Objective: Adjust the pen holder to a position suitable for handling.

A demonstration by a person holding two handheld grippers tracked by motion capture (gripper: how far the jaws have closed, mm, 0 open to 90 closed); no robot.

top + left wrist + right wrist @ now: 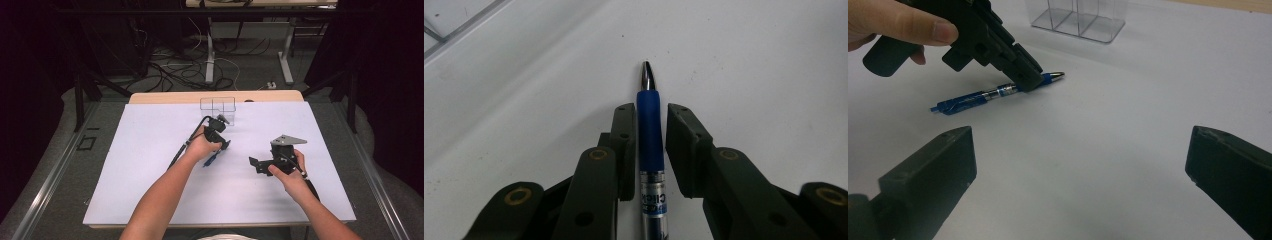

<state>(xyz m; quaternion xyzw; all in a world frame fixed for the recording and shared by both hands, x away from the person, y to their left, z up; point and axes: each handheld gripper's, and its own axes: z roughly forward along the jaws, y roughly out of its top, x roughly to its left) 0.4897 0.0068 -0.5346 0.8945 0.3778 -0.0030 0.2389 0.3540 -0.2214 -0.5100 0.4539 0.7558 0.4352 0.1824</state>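
Blue pen (650,135) beside clear organizer (218,106)

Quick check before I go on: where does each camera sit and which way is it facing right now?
High view: above the person's side, looking forward and down on the white table; both forearms show.
Left gripper view: on the left gripper, looking along its jaws at the blue pen.
Right gripper view: on the right gripper, jaws wide, facing the left gripper.
Shared: the pen and clear organizer.

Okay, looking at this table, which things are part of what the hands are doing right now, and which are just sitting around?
In the job:
left tongs, closing around the pen
blue pen, lying on the white table

Lying about:
clear divided holder, at the far edge
right tongs, open and empty
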